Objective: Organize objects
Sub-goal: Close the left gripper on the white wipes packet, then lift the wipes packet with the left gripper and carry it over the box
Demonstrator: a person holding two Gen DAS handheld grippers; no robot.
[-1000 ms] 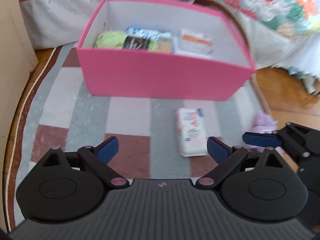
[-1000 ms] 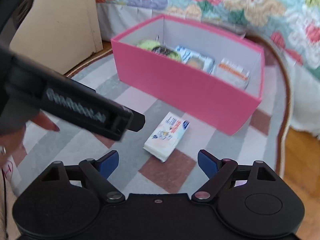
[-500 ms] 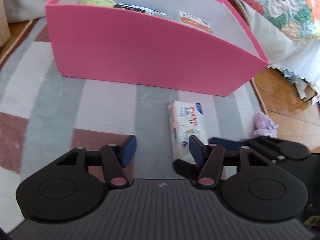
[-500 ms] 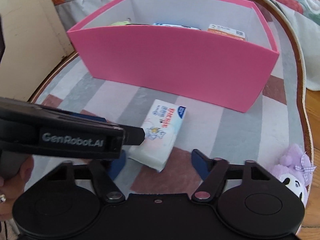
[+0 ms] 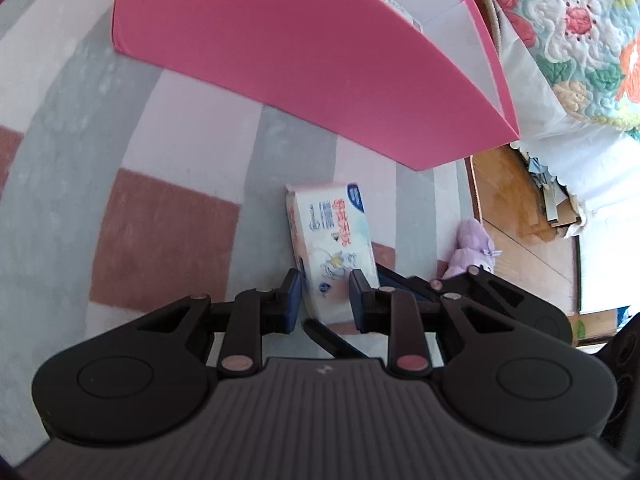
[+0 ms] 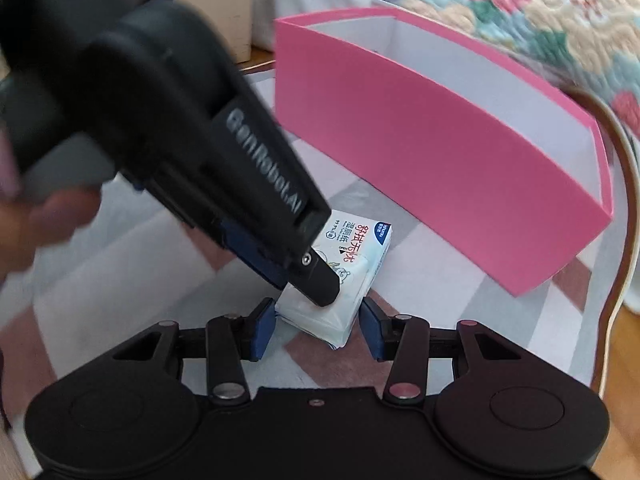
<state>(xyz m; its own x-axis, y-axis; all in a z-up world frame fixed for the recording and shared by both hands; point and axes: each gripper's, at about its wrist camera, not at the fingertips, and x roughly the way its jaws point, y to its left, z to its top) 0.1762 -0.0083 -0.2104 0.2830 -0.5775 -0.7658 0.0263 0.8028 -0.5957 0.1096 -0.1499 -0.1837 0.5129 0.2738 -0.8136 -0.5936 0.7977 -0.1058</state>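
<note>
While both hand-held grippers have just been closing, the left hand-held gripper [image 5: 325, 295] is now clamped narrowly on the wipes pack [image 5: 332, 248], and the right hand-held gripper [image 6: 318, 325] is drawn in around the same pack, contact uncertain. A lift into the pink box [image 6: 420, 152] is judged next. The pack is lain on the checked rug [image 5: 160, 216], near its wood-floor [image 5: 516, 208] edge, beside a quilted bed [image 5: 568, 20].
</note>
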